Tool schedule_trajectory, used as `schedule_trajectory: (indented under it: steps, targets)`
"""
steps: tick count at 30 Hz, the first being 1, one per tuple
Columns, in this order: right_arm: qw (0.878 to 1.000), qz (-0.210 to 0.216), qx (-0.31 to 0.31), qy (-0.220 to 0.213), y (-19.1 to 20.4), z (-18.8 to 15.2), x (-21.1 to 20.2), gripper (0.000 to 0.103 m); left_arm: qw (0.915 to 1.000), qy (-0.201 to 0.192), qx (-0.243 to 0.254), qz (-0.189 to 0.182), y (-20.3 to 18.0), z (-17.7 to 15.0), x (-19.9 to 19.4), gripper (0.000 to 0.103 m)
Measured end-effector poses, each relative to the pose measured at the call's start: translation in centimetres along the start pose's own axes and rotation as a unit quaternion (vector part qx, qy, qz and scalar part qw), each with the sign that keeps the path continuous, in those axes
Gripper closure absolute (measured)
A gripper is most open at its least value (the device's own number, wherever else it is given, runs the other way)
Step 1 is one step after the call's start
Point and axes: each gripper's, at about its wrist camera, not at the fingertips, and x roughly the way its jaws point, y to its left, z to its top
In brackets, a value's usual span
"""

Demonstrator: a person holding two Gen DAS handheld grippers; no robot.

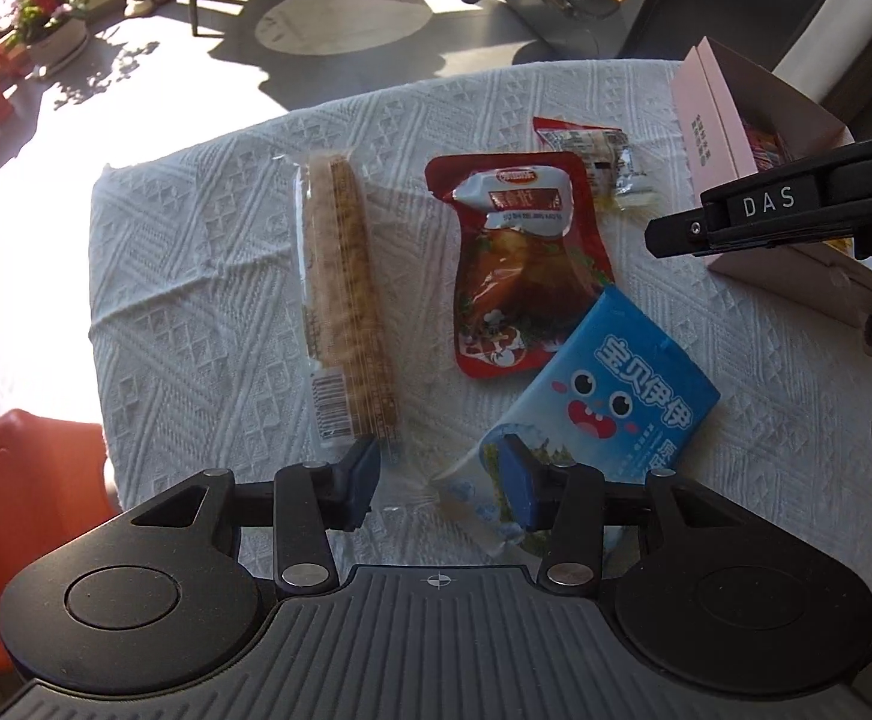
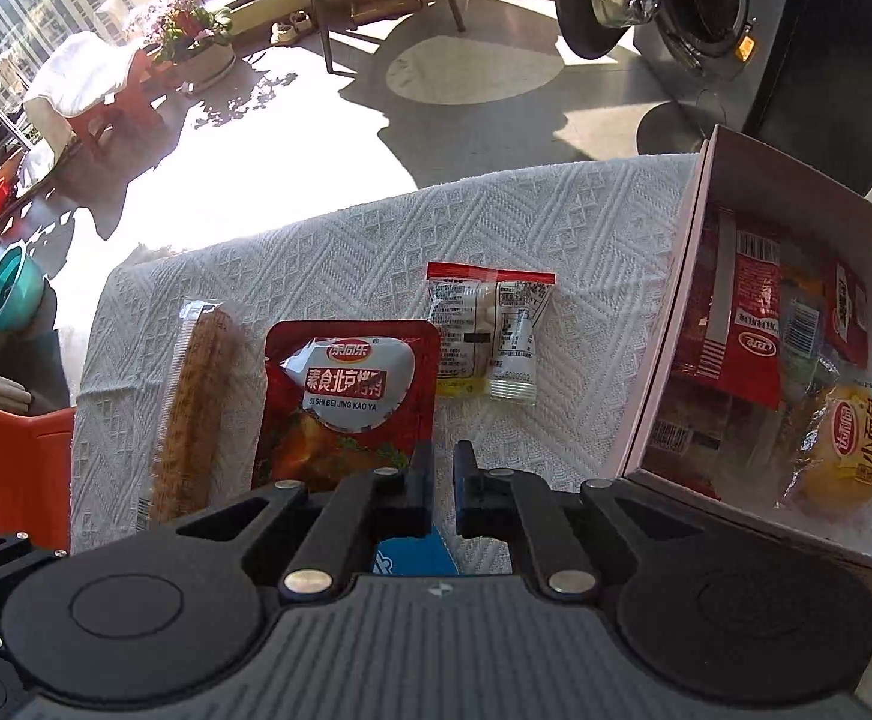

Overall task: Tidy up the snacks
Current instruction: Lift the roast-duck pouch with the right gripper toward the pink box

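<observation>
On the white cloth lie a long clear-wrapped snack stick (image 1: 345, 306) (image 2: 192, 402), a red pouch (image 1: 514, 264) (image 2: 348, 402), a small clear packet (image 1: 601, 162) (image 2: 487, 330) and a blue packet (image 1: 604, 402) (image 2: 414, 555). The pink box (image 1: 730, 138) (image 2: 667, 324) at the right holds several snacks. My left gripper (image 1: 445, 483) is open and empty, its right finger over the blue packet's near end. My right gripper (image 2: 443, 489) is nearly closed with nothing between its fingers, above the cloth beside the red pouch; it shows in the left wrist view (image 1: 676, 234) in front of the box.
The white textured tablecloth (image 1: 195, 276) (image 2: 586, 222) ends at the far and left edges. An orange chair (image 1: 9, 480) (image 2: 15, 468) stands at the left. A washing machine (image 2: 706, 18), a flower pot (image 2: 195, 30) and chairs stand on the sunlit floor beyond.
</observation>
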Motion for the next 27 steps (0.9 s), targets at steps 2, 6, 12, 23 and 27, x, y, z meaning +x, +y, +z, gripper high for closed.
schedule_trajectory:
  steps: [2,6,12,23,27]
  targets:
    - [1.000,0.007,0.019,-0.001,-0.3,-0.3,0.2,0.065,1.0000,0.002,0.003,0.002,-0.3,0.0,0.1,0.054]
    - [0.999,0.002,0.032,-0.006,0.5,-0.2,0.9,0.035,1.0000,0.004,-0.001,0.005,0.0,-0.1,0.2,0.054]
    - [1.000,-0.013,-0.003,0.026,3.6,0.8,4.0,0.032,0.9993,-0.005,-0.036,-0.002,2.0,-0.5,-0.4,0.055]
    - [0.998,-0.044,-0.018,0.032,8.4,2.6,8.4,0.008,0.9974,-0.001,-0.071,0.004,5.1,-1.4,-0.4,0.055]
    - [0.999,-0.032,0.015,0.026,8.5,3.4,8.4,0.004,0.9966,-0.007,-0.083,0.003,5.8,-1.6,-0.7,0.056]
